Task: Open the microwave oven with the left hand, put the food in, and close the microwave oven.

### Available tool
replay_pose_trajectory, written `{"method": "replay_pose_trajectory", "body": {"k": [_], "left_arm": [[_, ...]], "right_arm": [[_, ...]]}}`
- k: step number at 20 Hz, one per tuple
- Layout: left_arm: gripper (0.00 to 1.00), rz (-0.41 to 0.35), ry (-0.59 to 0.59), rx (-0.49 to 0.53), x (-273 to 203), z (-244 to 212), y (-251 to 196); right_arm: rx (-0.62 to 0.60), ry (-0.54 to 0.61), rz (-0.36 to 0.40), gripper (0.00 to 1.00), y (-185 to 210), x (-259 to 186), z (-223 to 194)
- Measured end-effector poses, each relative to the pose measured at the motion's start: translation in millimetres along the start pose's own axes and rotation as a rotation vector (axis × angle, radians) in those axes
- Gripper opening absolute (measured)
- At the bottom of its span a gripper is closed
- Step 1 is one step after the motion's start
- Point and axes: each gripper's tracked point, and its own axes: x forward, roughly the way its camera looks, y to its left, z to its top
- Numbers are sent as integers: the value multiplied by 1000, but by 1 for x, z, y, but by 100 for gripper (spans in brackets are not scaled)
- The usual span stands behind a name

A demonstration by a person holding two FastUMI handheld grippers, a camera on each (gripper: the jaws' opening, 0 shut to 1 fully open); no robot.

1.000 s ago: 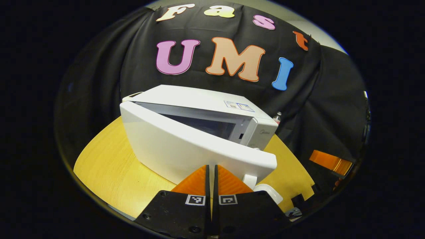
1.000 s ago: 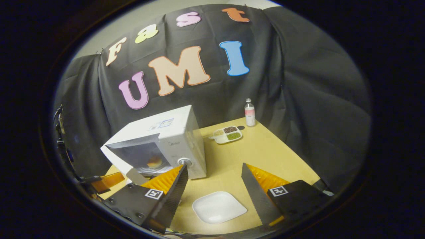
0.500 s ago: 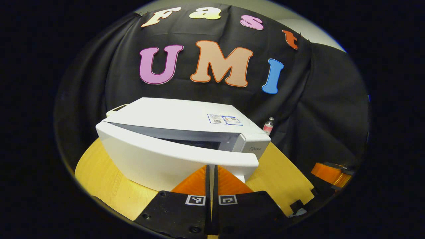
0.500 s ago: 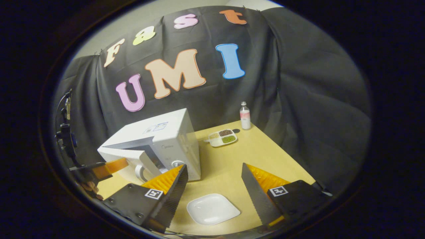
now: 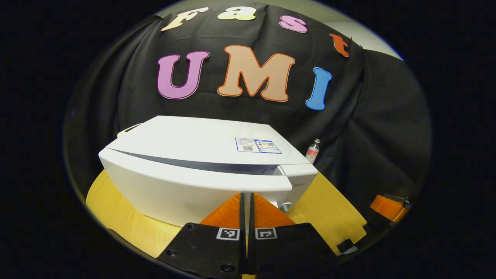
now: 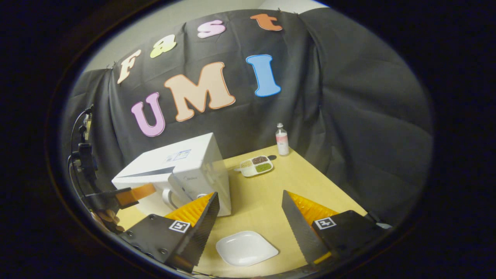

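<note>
The white microwave (image 5: 201, 139) stands on the wooden table, and its door (image 5: 182, 186) is swung almost to the body, leaving a thin dark gap along the top edge. My left gripper (image 5: 246, 194) is shut with nothing between its fingers, its tips right at the door's front face. In the right gripper view the microwave (image 6: 182, 162) is at the left, with the left gripper (image 6: 130, 193) and a hand in front of its door. My right gripper (image 6: 250, 193) hangs open above an empty white plate (image 6: 246, 248). The door hides the oven's inside.
A divided tray (image 6: 255, 166) of grains and a small bottle (image 6: 281, 139) sit at the table's (image 6: 310, 182) far side, right of the microwave. The bottle (image 5: 312, 151) peeks out behind the oven. The right gripper (image 5: 387, 205) is low at the right.
The microwave door has swung from about half open to nearly closed, with my shut left gripper following it in. The right gripper has drifted slightly and stayed open.
</note>
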Motion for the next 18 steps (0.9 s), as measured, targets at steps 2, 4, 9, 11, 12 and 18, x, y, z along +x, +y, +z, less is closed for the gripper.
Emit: {"method": "replay_pose_trajectory", "body": {"k": [2, 4, 9, 11, 12, 18], "left_arm": [[0, 4, -1, -11, 5, 1, 1], [0, 8, -2, -21, 9, 4, 1], [1, -7, -3, -63, 22, 0, 3], [0, -10, -9, -77, 23, 1, 2], [0, -8, -12, -76, 22, 1, 3], [0, -5, -21, -100, 25, 3, 6]], "right_arm": [[8, 2, -8, 100, -2, 2, 0], [13, 3, -15, 92, -5, 4, 0], [11, 8, -30, 100, -7, 9, 0], [1, 13, -26, 100, -3, 12, -1], [-8, 19, -25, 100, -1, 14, -3], [-34, 48, -25, 100, -5, 11, -4]]}}
